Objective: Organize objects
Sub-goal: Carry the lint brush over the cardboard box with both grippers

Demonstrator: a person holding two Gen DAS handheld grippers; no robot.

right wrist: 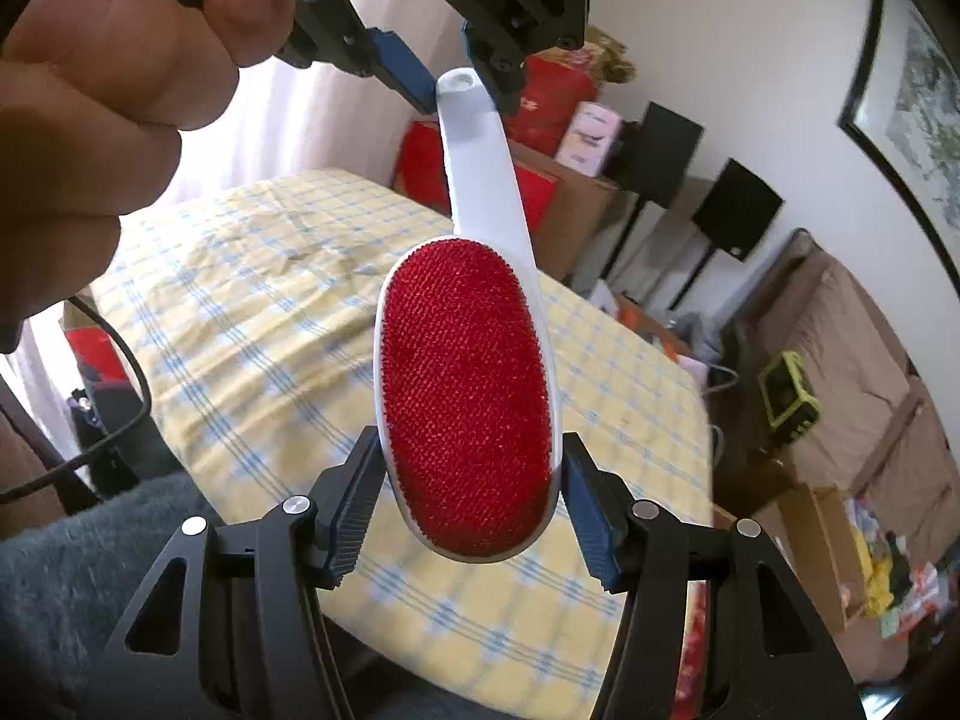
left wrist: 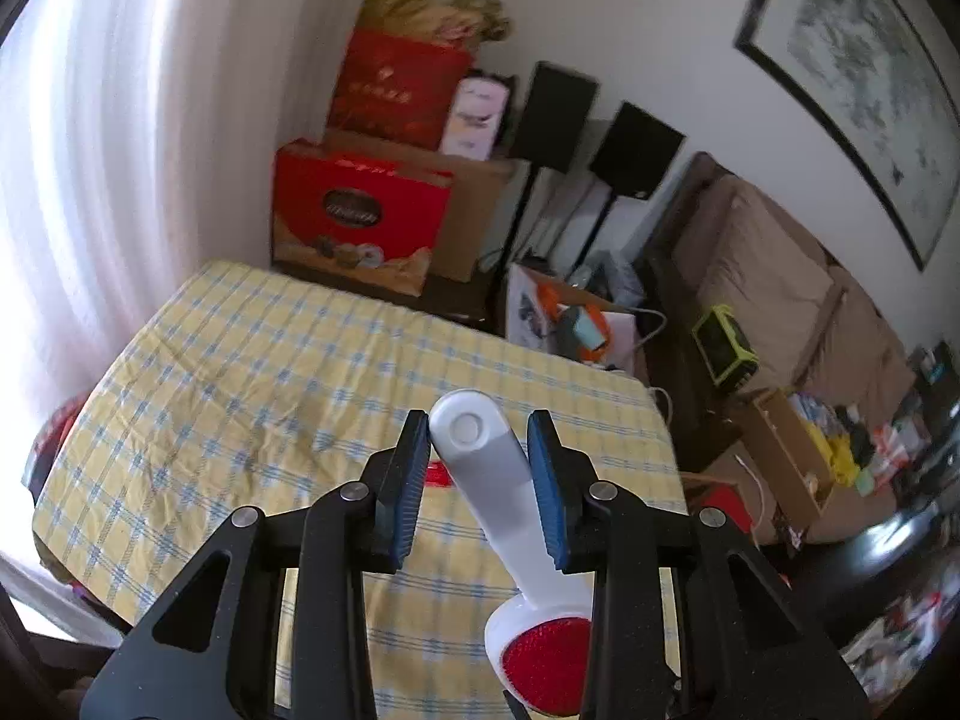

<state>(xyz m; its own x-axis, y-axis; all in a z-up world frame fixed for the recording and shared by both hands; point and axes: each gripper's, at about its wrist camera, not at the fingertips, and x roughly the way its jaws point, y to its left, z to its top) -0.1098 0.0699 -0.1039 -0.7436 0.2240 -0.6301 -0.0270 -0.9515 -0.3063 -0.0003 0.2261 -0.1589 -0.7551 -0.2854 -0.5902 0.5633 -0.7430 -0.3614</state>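
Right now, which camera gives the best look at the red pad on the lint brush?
The right wrist view: the red pad faces the camera nearly whole, between the right gripper fingers. The left wrist view shows only a sliver of the pad, mostly the white handle.

White lint brush — red pad; tablecloth — yellow, blue-checked.

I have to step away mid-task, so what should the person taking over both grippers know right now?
Left gripper: jaws around the white handle of the lint brush; contact looks light, not certain.
Right gripper: shut on the brush's red head.
Brush is up in the air above the checked tablecloth, spanning both grippers.
Done: brush picked up.
Left: set it where it belongs; that spot is not visible.
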